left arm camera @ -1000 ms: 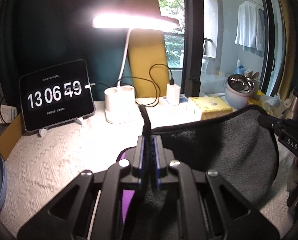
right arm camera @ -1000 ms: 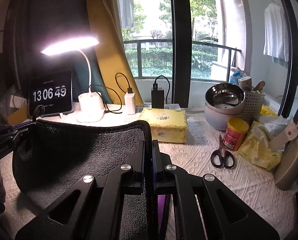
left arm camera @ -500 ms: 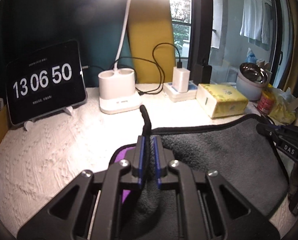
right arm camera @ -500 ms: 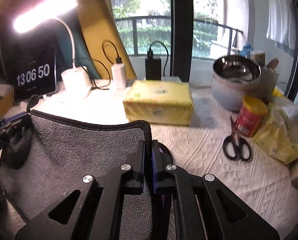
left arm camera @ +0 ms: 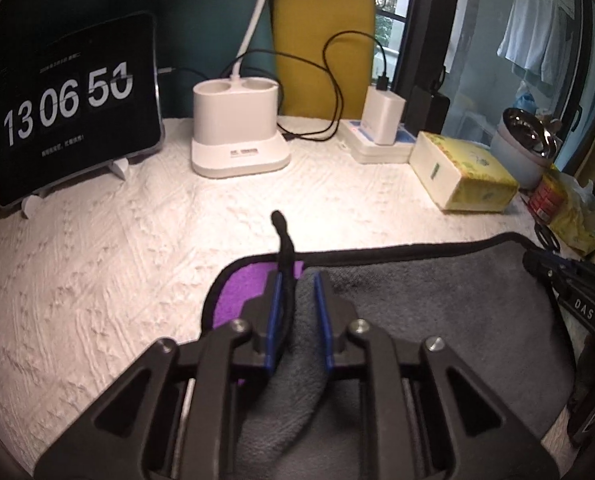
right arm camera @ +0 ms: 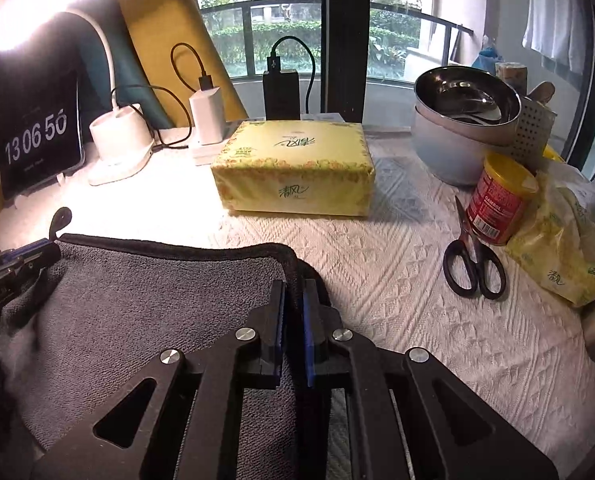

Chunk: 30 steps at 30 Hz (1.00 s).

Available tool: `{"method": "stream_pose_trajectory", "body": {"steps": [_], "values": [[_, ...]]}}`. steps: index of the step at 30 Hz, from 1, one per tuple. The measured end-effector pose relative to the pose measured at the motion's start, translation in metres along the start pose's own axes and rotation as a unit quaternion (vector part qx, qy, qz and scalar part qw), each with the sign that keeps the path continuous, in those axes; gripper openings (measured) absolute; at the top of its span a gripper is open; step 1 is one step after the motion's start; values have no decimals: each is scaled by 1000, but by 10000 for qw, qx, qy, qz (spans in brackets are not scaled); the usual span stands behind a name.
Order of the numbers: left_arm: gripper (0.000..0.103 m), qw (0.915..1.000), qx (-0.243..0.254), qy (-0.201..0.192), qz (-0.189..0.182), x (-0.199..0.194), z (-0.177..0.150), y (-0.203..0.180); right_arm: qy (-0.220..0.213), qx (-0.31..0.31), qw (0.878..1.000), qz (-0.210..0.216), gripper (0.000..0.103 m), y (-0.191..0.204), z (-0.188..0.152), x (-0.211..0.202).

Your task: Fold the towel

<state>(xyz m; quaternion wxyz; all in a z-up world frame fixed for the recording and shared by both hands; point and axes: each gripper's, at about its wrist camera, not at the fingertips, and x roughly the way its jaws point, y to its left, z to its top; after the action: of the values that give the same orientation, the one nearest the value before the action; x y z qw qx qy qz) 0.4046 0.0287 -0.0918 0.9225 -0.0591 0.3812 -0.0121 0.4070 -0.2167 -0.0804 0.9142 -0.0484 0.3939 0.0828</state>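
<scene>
Step in hand: the fold-over looks nearly laid. The grey towel (left arm camera: 437, 300) has its lifted edge brought across and set down onto the purple underside (left arm camera: 245, 288), which shows at 10 o'clock of the left gripper.
Left gripper (left arm camera: 297, 300): jaws parted a little around the towel's black-piped corner (left arm camera: 283, 240); cloth lies between them, seemingly no longer pinched, though I cannot tell for sure.
Right gripper (right arm camera: 293, 304): clenched on the towel's other corner, the piped hem running between its blue pads (right arm camera: 308, 320).
Towel's place: flat on the surface at the near edge, spanning from one gripper to the other; each gripper shows at the far side of the other's view.
Next move, as I judge it: let go both corners, draw the grippers back clear, and check the edges line up before another fold.
Risk: the loose corner may drag out with a retreating jaw.
Surface (left arm camera: 97, 260): white quilted cover.
At 12 o'clock: lamp base (left arm camera: 239, 128), clock tablet (left arm camera: 73, 108), charger (left arm camera: 383, 118).
At 1 to 2 o'clock: tissue pack (right arm camera: 293, 168), scissors (right arm camera: 473, 260), red can (right arm camera: 499, 196), steel bowl (right arm camera: 465, 100).
Room: window to a balcony with greenery behind.
</scene>
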Motion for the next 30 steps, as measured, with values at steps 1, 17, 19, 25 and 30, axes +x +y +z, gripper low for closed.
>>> {"method": "stream_pose_trajectory", "body": {"steps": [1,17,19,25,30], "values": [[22,10000,-77,-14,22,-1,0,3,-5,-12,10000,-23,18,1,0,-1],[97,9984,-244,-492,100,-41,0,11,-323,-48,9989,-330,53,9,-1,-35],[97,9983,-196,-543,107,-47,0,8,-389,-64,9986,-340,54,12,0,-42],[97,9977,-35,-681,50,-70,-3,-1,-570,-118,9978,-332,65,19,-4,-64],[97,9966,71,-820,-8,-91,-7,-8,-683,-120,9970,-344,65,24,-7,-82]]}}
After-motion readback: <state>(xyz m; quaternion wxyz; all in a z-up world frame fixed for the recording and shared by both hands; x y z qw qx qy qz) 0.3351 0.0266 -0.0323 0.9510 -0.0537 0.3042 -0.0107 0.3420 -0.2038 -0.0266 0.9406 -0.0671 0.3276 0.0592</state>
